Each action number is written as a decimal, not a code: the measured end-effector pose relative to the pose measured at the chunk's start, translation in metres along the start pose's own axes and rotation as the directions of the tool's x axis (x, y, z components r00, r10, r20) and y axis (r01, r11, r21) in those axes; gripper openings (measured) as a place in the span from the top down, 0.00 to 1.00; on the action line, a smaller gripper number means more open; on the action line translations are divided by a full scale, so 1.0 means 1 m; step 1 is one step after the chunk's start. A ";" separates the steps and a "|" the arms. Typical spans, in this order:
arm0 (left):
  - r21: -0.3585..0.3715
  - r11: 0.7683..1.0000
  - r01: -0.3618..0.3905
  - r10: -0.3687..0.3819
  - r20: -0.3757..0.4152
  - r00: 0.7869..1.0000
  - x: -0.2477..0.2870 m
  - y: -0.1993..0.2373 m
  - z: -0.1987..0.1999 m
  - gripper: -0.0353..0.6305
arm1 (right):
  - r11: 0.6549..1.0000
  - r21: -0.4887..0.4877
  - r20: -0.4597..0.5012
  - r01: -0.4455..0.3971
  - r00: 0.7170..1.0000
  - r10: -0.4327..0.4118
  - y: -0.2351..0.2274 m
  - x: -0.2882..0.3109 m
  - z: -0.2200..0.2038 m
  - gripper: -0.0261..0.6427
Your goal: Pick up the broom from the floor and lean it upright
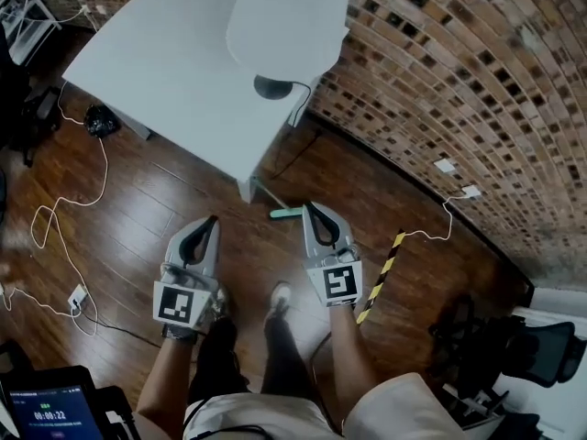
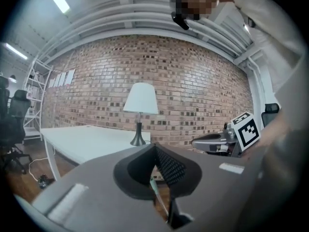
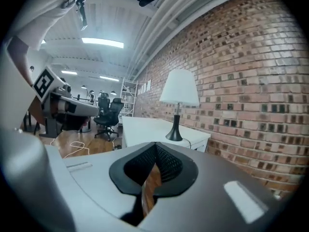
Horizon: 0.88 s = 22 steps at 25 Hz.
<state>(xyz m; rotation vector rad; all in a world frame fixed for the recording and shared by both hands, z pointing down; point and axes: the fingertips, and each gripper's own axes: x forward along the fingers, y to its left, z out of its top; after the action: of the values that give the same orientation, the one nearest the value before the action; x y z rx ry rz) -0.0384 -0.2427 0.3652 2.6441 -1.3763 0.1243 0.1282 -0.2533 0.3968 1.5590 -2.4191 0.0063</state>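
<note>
Broom (image 1: 282, 214) is lying flat on the floor beside the table (image 1: 165, 71) leg, untouched. Left gripper (image 1: 212, 220) and right gripper (image 1: 310, 207) are hovering clear of it, jaws pressed together on nothing. Pickup is looking unstarted; next they're needing to spread and drop onto the handle.

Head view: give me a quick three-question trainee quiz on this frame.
1. True or false: the lamp stands on the white table.
2. What is between the jaws of the right hand-held gripper? A) a broom handle B) a cable C) nothing
3. What is the wall behind the table made of?

Key: 1 true; 2 C (jaws together, only floor shows past them); 3 brick.
</note>
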 end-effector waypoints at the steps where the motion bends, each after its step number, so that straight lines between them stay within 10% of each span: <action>1: 0.005 1.000 0.006 -0.006 0.005 1.000 -0.004 -0.003 0.011 0.95 | 1.000 0.005 0.012 0.004 1.000 -0.004 -0.001 -0.007 0.016 0.94; 22: 0.138 0.990 0.002 -0.032 0.217 0.976 -0.081 -0.041 0.181 0.95 | 0.995 0.004 0.253 0.096 0.963 -0.094 0.007 -0.136 0.216 0.94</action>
<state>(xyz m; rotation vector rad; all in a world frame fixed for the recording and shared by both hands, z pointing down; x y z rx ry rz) -0.0510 -0.1865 0.1713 2.8552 -1.4576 -0.0813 0.1281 -0.1601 0.1593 1.7666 -2.5231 -0.2353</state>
